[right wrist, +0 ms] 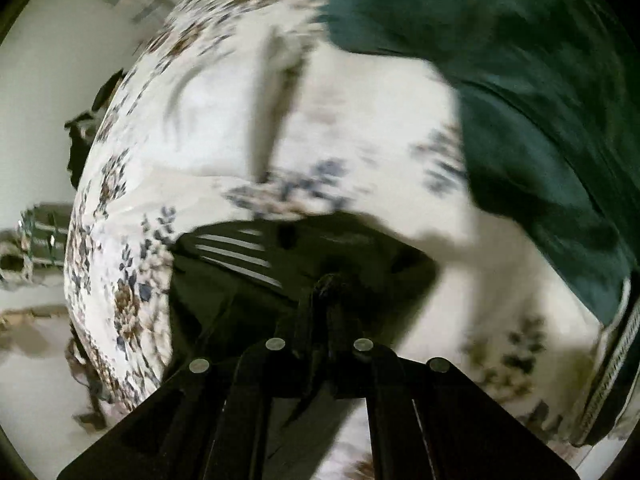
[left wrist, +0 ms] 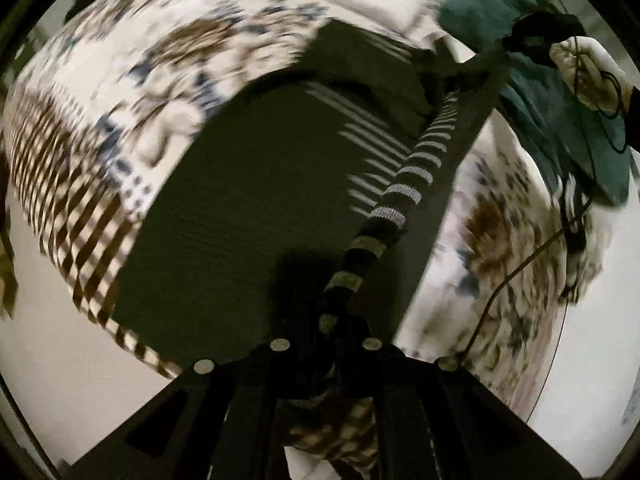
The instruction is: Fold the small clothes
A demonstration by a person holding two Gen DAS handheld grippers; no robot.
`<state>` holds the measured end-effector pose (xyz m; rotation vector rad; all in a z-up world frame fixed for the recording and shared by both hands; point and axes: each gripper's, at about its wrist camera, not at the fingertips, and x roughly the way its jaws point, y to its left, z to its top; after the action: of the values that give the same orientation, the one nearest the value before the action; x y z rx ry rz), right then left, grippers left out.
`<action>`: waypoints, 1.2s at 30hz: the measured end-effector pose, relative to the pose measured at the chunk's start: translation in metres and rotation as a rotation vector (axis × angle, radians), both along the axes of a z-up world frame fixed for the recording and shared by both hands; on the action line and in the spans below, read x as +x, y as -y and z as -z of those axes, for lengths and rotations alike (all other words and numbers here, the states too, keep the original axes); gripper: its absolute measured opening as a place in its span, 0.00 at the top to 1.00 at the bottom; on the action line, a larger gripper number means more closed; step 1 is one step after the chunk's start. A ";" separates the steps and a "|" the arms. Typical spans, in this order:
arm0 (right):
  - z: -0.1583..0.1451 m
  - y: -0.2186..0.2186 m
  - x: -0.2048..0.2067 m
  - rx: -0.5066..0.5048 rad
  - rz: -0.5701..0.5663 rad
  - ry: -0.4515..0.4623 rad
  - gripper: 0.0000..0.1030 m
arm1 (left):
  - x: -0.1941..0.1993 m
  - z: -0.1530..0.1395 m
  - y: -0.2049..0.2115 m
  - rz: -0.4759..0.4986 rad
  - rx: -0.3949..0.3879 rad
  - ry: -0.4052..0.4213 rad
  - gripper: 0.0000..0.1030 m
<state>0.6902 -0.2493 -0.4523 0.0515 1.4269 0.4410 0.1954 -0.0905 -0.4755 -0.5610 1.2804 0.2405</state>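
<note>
A small dark garment (left wrist: 248,208) with white stripes is stretched above a floral bedsheet (left wrist: 168,40). My left gripper (left wrist: 326,324) is shut on its striped hem (left wrist: 404,184), which runs taut toward the upper right. The other hand-held gripper (left wrist: 536,36) shows at the top right of the left wrist view, with a gloved hand (left wrist: 588,68) on it. In the right wrist view my right gripper (right wrist: 324,292) is shut on a bunched dark corner of the same garment (right wrist: 240,256), which hangs to the left. Both views are motion-blurred.
A dark green garment (right wrist: 520,92) lies on the bedsheet (right wrist: 224,128) at the upper right; it also shows in the left wrist view (left wrist: 560,120). A thin black cable (left wrist: 516,268) hangs at the right. Pale floor (left wrist: 60,352) and dark clutter (right wrist: 80,140) lie beyond the bed's edge.
</note>
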 end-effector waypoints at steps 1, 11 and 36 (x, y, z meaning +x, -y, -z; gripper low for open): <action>0.001 -0.029 0.001 -0.018 -0.020 0.007 0.96 | -0.003 0.004 -0.013 -0.019 -0.015 -0.004 0.96; 0.060 -0.245 0.004 -0.205 -0.114 0.022 0.96 | -0.027 0.052 -0.108 -0.093 -0.116 -0.044 0.96; 0.063 -0.190 -0.179 -0.167 -0.223 -0.115 0.45 | -0.066 0.094 -0.214 -0.084 -0.374 -0.114 0.49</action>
<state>0.5109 -0.0592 -0.5152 -0.2220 1.5849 0.5067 0.1289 0.1239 -0.5694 -0.9322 1.4247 0.1020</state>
